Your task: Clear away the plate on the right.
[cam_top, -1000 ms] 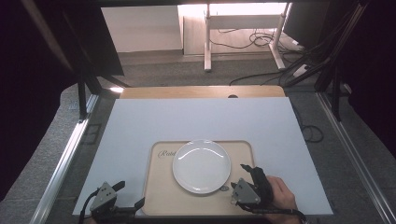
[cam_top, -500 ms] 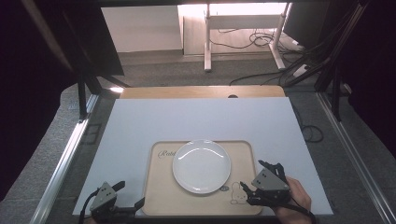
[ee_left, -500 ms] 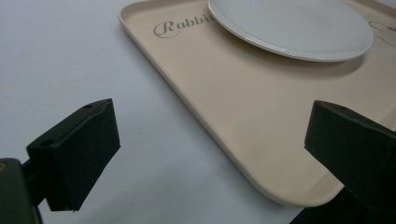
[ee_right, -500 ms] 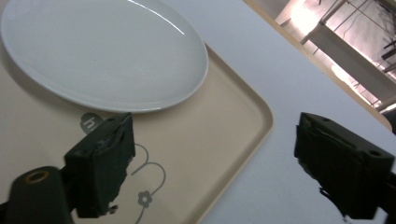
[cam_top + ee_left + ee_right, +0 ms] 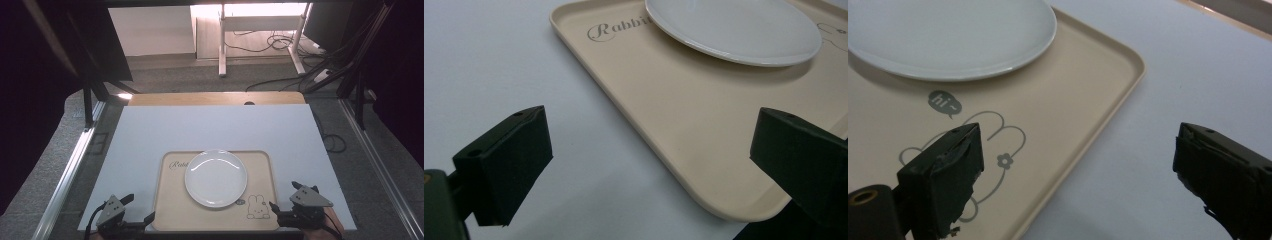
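Right gripper (image 5: 283, 200) has slid off the plate's (image 5: 216, 178) rim to the tray's (image 5: 172, 220) near right corner — jaws have just been opening, now released, nothing between them. Left gripper (image 5: 139, 209) unmoved at the tray's near left corner, also released, straddling that corner without touching. Tray long axis runs left-right across the desk (image 5: 215, 125), near the front edge, "Rabbit" text at its far left. Plate sits flat on the tray, about centred — plate is bare.
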Motion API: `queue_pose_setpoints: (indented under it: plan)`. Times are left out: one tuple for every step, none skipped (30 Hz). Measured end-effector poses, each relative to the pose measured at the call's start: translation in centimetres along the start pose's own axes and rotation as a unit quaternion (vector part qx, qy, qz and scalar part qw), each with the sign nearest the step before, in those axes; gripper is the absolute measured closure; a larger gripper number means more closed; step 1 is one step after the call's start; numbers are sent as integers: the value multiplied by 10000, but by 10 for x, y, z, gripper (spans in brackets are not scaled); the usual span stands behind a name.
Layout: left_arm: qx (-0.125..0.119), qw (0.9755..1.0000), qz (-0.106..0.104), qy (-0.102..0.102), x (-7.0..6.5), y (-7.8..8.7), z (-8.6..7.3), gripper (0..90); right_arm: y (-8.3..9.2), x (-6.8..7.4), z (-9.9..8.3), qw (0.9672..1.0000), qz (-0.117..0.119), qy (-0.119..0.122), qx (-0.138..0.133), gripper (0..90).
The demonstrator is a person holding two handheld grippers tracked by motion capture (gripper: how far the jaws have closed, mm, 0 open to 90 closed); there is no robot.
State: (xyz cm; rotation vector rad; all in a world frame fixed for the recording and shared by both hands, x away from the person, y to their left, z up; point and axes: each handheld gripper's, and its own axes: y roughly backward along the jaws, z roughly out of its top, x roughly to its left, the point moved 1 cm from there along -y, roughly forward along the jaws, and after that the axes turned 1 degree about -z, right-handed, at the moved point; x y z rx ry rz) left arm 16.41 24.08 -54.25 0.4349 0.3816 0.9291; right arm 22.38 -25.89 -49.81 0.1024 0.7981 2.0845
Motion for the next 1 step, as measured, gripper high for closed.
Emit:
queue_pose_setpoints:
  plan:
    - [0,10000,0,0,0,0,0,28,0,0,0,10000,0,0,0,61]
